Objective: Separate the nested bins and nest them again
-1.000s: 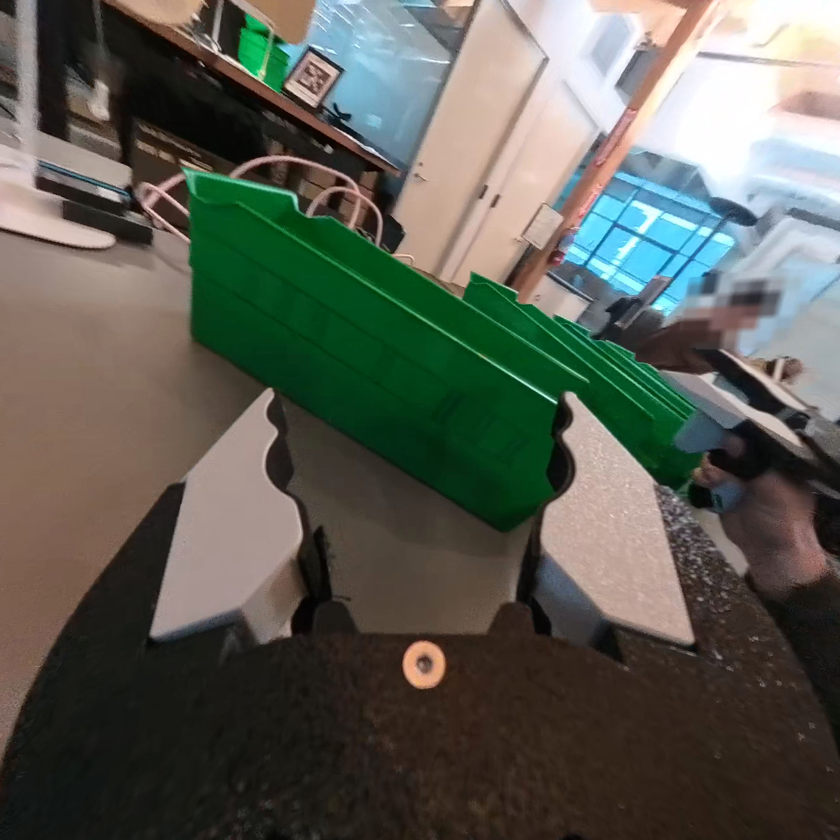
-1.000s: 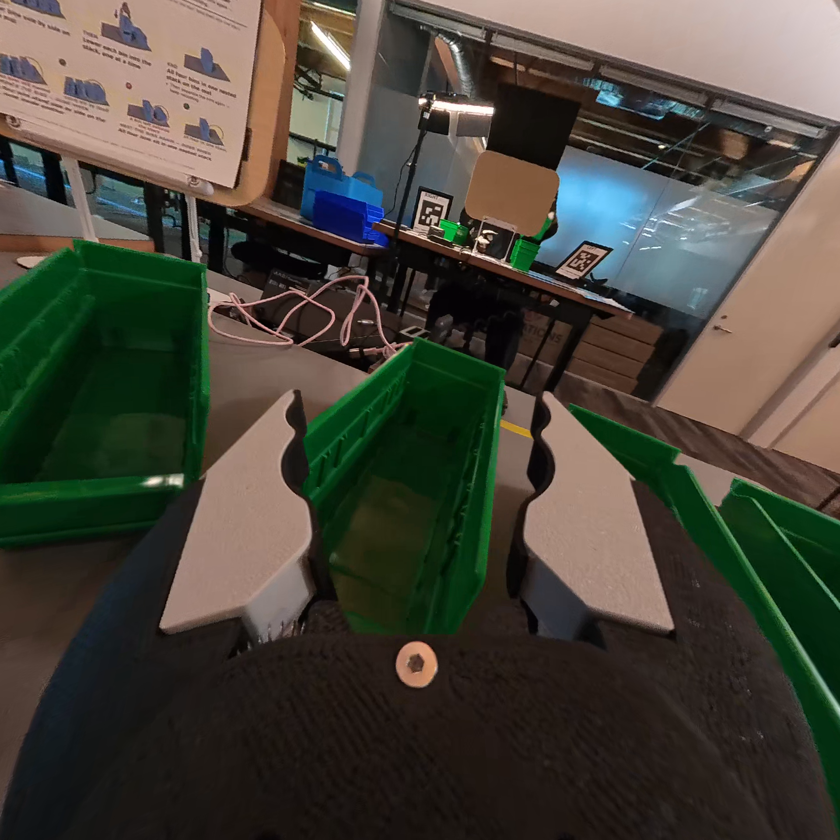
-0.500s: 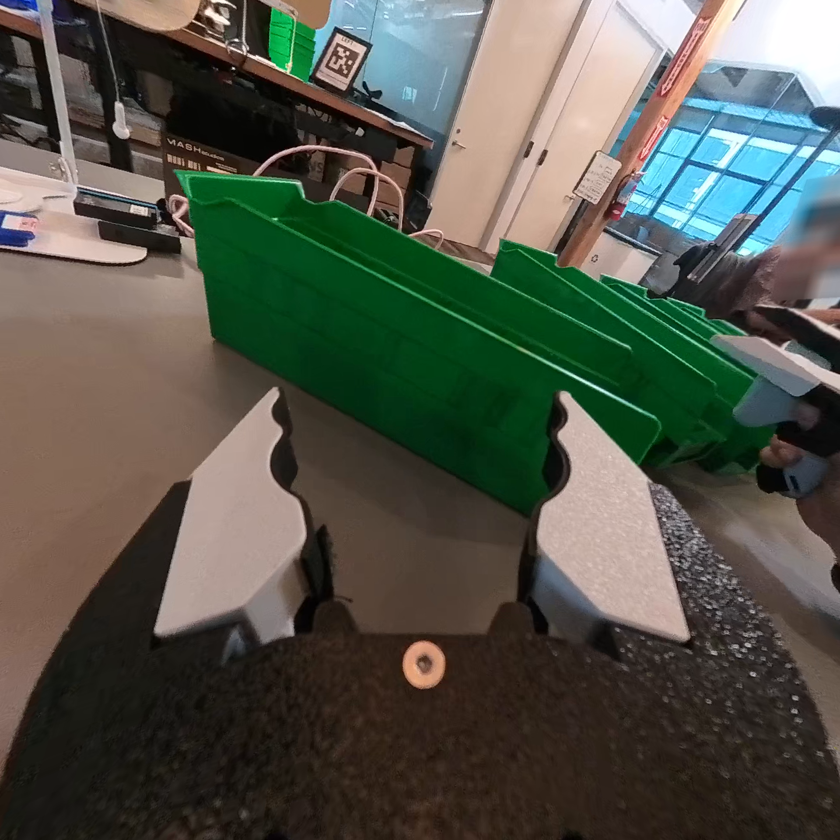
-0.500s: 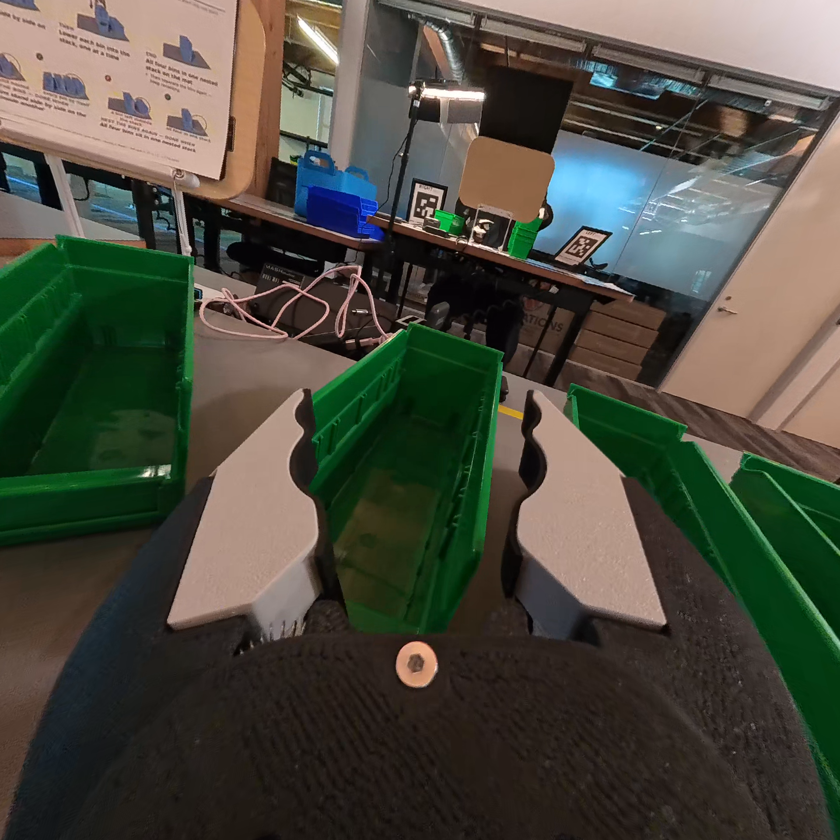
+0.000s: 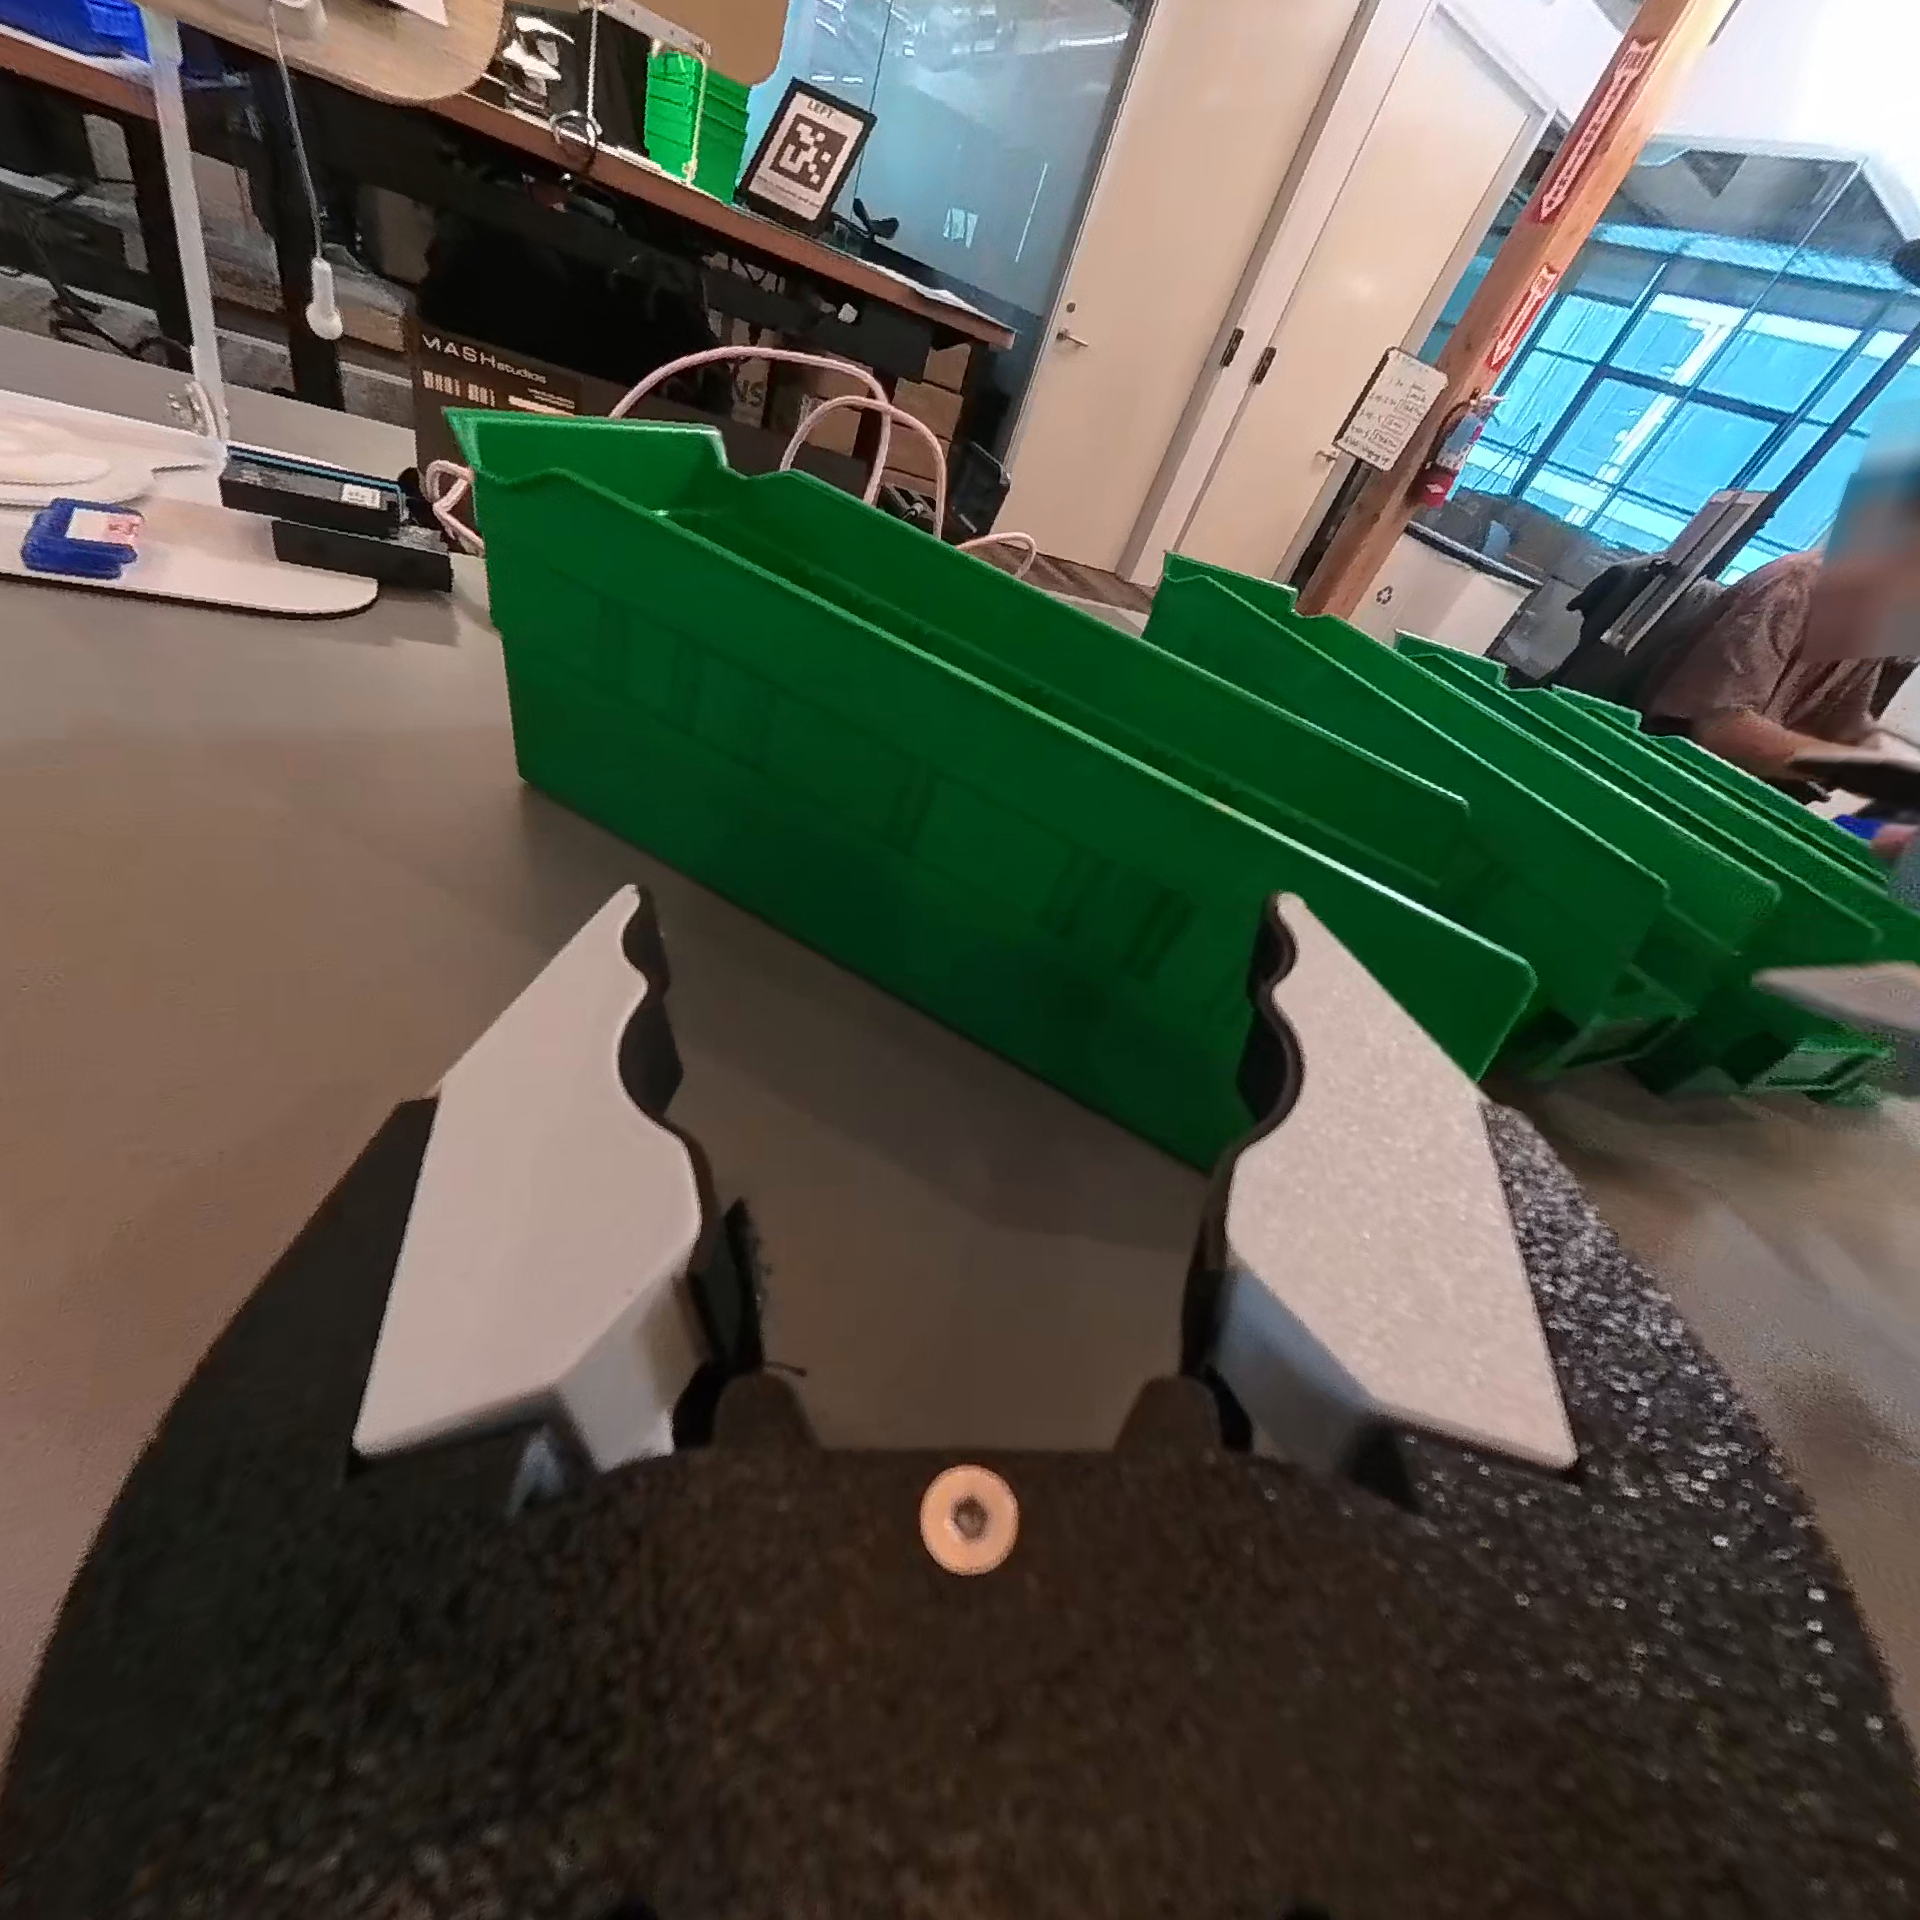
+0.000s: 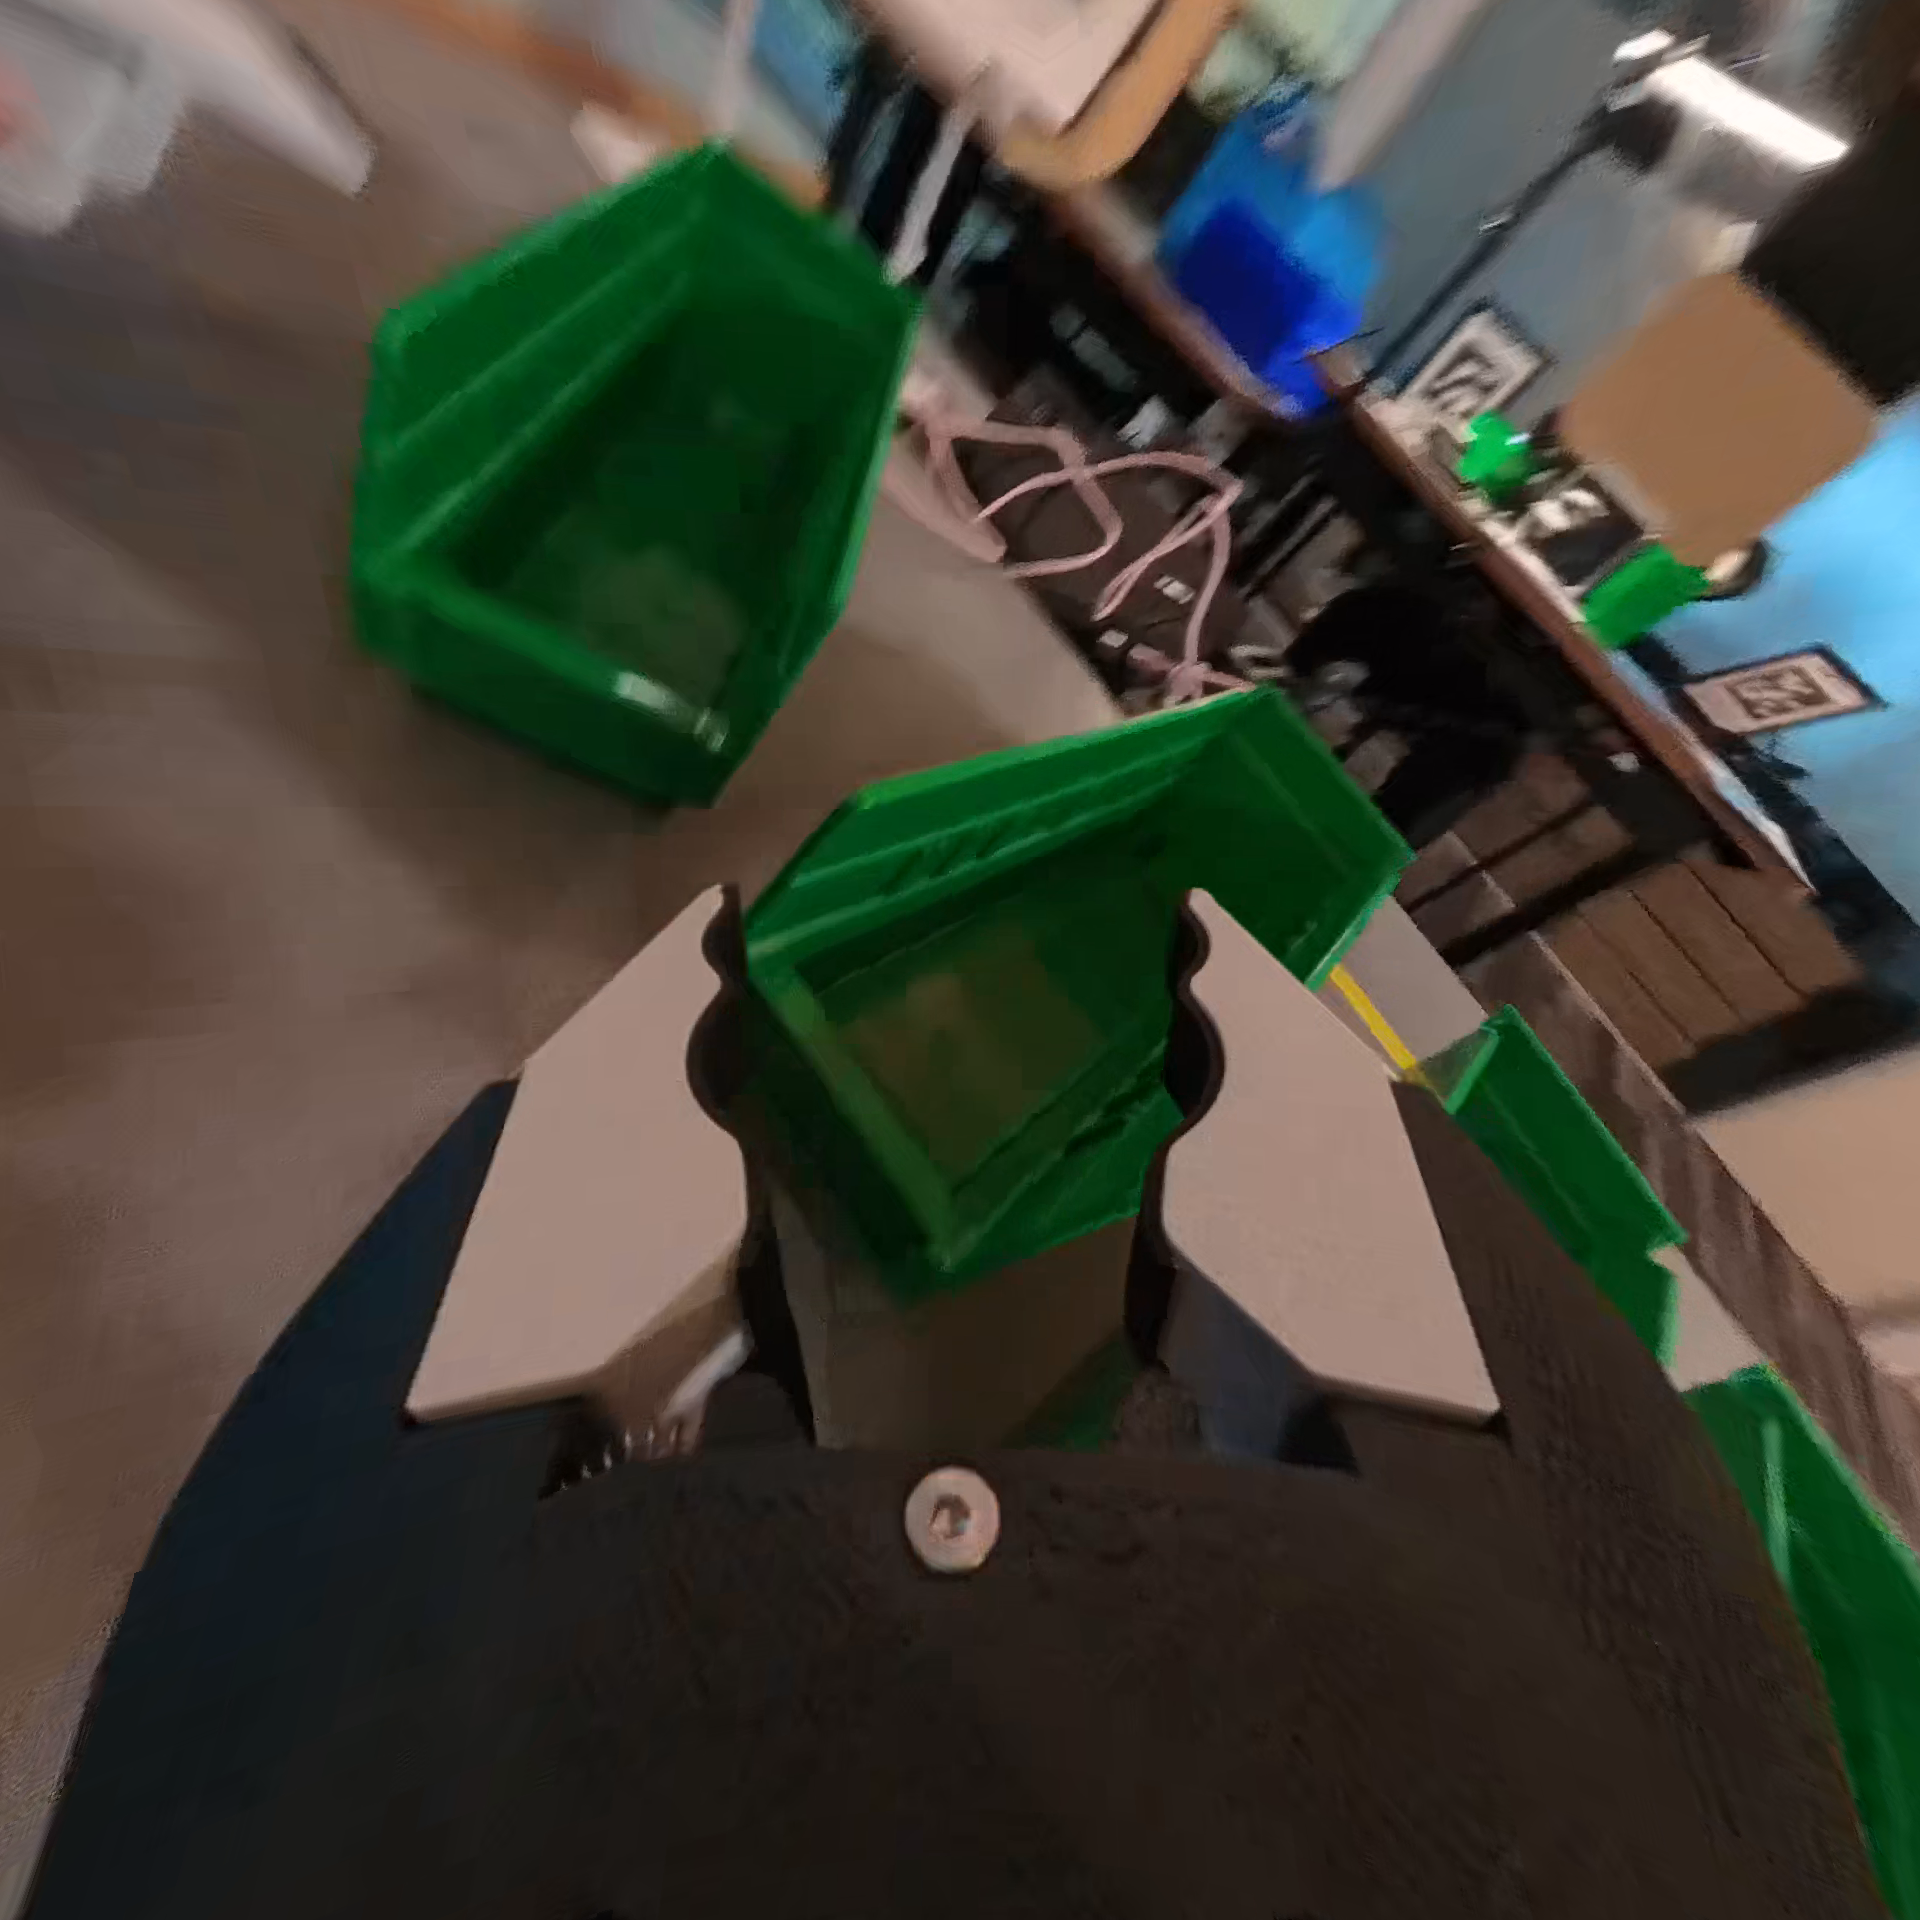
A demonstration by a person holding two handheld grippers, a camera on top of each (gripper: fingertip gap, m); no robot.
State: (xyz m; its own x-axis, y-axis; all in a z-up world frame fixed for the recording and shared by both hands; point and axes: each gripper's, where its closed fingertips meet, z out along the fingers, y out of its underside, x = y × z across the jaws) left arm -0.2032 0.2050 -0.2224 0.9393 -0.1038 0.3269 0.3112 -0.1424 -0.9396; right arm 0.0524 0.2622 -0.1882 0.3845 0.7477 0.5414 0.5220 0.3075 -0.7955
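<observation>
Right hand-held gripper [image 6: 956, 914] pinches a narrow green bin [image 6: 1049, 997] tilted between its fingers; a wider bin [image 6: 613, 488] sits ahead-left. Left hand-held gripper [image 5: 956, 914] spread, empty, above the desk [image 5: 239, 852].

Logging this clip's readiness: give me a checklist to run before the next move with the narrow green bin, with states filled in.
1. left tool open, holding nothing: ok.
2. right tool straddles the narrow green bin: ok.
3. Firm grip on that bin: cannot tell, the view is blurred.
4. wide green bin upright on the table, nothing inside: ok.
5. Right wrist view sharp enough to aim by: not ok.
</observation>
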